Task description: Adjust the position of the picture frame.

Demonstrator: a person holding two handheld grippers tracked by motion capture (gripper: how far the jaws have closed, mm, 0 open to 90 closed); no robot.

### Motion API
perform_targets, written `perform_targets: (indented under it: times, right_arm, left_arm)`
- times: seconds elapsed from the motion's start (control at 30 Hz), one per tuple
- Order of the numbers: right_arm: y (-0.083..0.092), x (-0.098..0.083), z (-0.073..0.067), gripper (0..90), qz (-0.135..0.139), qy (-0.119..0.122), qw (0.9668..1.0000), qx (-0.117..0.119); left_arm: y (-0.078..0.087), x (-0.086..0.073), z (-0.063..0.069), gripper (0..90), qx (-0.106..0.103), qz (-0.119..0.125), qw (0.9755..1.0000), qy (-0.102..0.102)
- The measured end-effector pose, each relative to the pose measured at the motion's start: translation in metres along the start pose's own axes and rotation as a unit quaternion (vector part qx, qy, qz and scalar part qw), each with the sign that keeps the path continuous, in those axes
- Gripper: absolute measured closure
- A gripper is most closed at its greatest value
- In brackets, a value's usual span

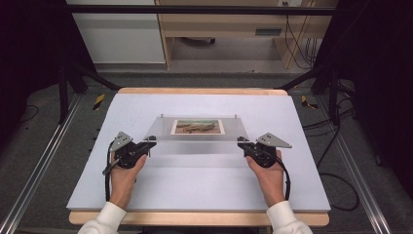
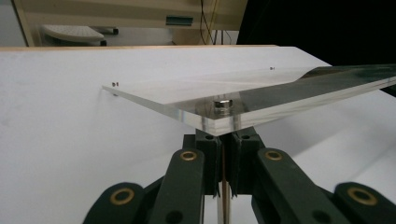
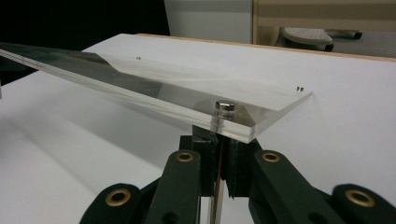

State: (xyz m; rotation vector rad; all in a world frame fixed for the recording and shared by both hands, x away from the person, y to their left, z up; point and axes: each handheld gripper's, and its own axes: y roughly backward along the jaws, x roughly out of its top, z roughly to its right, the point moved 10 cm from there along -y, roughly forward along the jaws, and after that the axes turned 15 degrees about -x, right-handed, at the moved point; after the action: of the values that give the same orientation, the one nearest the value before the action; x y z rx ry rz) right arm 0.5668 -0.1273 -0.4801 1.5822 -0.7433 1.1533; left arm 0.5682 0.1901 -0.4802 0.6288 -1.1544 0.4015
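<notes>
The clear acrylic panel (image 1: pixel 197 132) hangs above the white table cover (image 1: pixel 195 185), held up at its two near corners and carrying a small landscape picture (image 1: pixel 197 126) under its middle. Nearest the person, two hands come in from the bottom of the high view, each around a black tool. The left gripper (image 1: pixel 146 145) has its jaws drawn fully together, and in the left gripper view they pinch a thin metal post (image 2: pixel 223 186) that runs down from the panel's corner, topped by a round metal cap (image 2: pixel 222 104). The right gripper (image 1: pixel 242 143) is closed the same way on the matching post (image 3: pixel 217 186) below its own cap (image 3: pixel 225 106). Beyond the jaws the panel stretches away, its near edge raised, its far edge lower with two small studs (image 2: pixel 115 84) at the far corners close to the cover; whether those touch the surface I cannot tell. Past it lie the bare cover, the wooden table edge (image 1: pixel 202 91) and the floor. The risk, as I judge it, lies in the thin grips: each post is slim and smooth, so it could twist or slide between the pads and tip the panel. If one hand rises or travels faster than the other, the sheet would skew, strain the posts, or drag its far edge and shift the picture.
</notes>
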Motion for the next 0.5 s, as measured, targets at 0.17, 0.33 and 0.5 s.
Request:
perform_targets:
  times: [0.17,0.33,0.5]
  right_arm:
    - [0.001,-0.006,0.0,84.7,-0.007,0.002,1.0,-0.002]
    - [0.001,-0.014,-0.001,84.8,-0.017,0.007,0.9998,-0.003]
    - [0.002,-0.027,-0.002,84.7,-0.035,0.014,0.9993,-0.004]
  left_arm:
    - [0.0,-0.008,0.003,83.8,0.0,-0.015,0.9999,0.001]
    - [0.0,-0.017,0.003,83.7,0.009,-0.038,0.9992,-0.007]
    - [-0.001,-0.027,0.003,83.9,0.026,-0.05,0.9984,-0.008]
